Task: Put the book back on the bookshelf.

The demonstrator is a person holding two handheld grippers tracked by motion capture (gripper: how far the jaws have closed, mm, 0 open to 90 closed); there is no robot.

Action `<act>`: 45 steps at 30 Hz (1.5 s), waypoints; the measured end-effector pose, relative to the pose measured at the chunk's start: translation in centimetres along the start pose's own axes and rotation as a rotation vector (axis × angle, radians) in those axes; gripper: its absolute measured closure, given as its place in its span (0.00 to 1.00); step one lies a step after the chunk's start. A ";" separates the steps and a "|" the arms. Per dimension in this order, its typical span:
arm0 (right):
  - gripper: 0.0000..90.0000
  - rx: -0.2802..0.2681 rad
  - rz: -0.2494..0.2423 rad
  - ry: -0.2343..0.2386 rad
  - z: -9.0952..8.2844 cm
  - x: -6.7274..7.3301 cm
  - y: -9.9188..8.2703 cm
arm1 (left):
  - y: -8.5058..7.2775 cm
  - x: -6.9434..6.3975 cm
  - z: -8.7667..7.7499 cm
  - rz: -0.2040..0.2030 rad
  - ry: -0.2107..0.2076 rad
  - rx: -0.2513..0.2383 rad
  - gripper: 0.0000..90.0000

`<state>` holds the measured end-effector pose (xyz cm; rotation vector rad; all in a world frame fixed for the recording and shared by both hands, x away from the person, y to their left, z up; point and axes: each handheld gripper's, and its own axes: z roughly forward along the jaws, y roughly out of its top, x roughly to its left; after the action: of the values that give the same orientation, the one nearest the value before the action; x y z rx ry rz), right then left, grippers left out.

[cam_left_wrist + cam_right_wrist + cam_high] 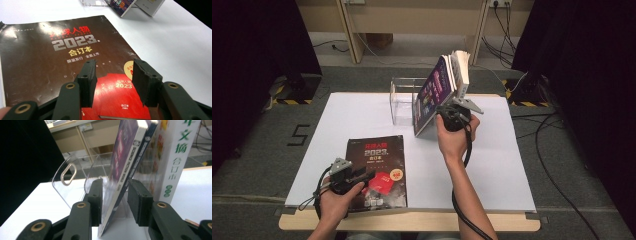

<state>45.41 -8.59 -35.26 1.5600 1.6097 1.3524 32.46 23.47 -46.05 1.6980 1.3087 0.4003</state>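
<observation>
White tabletop (492,165), ringed by grey carpet and black drapes, carries everything I'm working with. Largest on it is the dark 2023 bound magazine (377,170), lying flat at seven o'clock near my edge of the table. My left gripper (357,177) hovers low over its lower cover, jaws roughly half apart with nothing between them; in the left gripper view the pads frame the red inset on the cover without pressing on it.

At twelve o'clock stands the clear acrylic book holder (404,102), and at one o'clock, beside it, a thick white-spined volume (460,67) stands upright. Leaning against that volume is the purple-covered book (434,95), tilted, its lower edge on the table. My right gripper (452,116) sits at that book's lower spine (122,182), jaws parted on both sides of it; the left pad (96,202) looks very near the cover, the right pad clear of it, so I judge it is not clamped.

That book looks stiff enough along the spine but glossy and likely slippery, moderately heavy for its thinness. I'd take it low on the spine, where the binding resists bending, squeezing squarely so it doesn't pivot or slide.
</observation>
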 end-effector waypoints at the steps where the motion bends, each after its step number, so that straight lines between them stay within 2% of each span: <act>1: 0.73 0.007 0.005 0.005 0.0 0.0 -0.1 | 0.0 0.0 0.0 0.000 0.001 0.000 0.60; 7: 0.74 0.024 0.005 0.008 0.0 -0.1 -0.2 | 0.0 0.0 0.0 0.000 0.001 0.002 0.60; 18: 0.75 0.066 -0.007 0.036 -0.2 0.7 -1.0 | 0.1 0.4 -0.1 -0.004 0.013 -0.001 0.60; 27: 0.75 0.106 -0.013 0.062 -0.1 1.2 -1.8 | 0.2 1.2 -0.3 -0.011 0.044 0.007 0.60; 34: 0.76 0.161 -0.007 0.087 0.2 1.2 -2.5 | 0.3 2.5 -0.4 -0.024 0.104 0.025 0.61; 45: 0.76 0.270 -0.018 0.112 1.1 1.7 -4.6 | 0.3 5.7 -0.6 -0.068 0.232 0.077 0.62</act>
<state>44.06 -5.93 -39.29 1.6406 1.9368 1.2742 34.44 28.81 -47.01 1.7034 1.5635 0.5250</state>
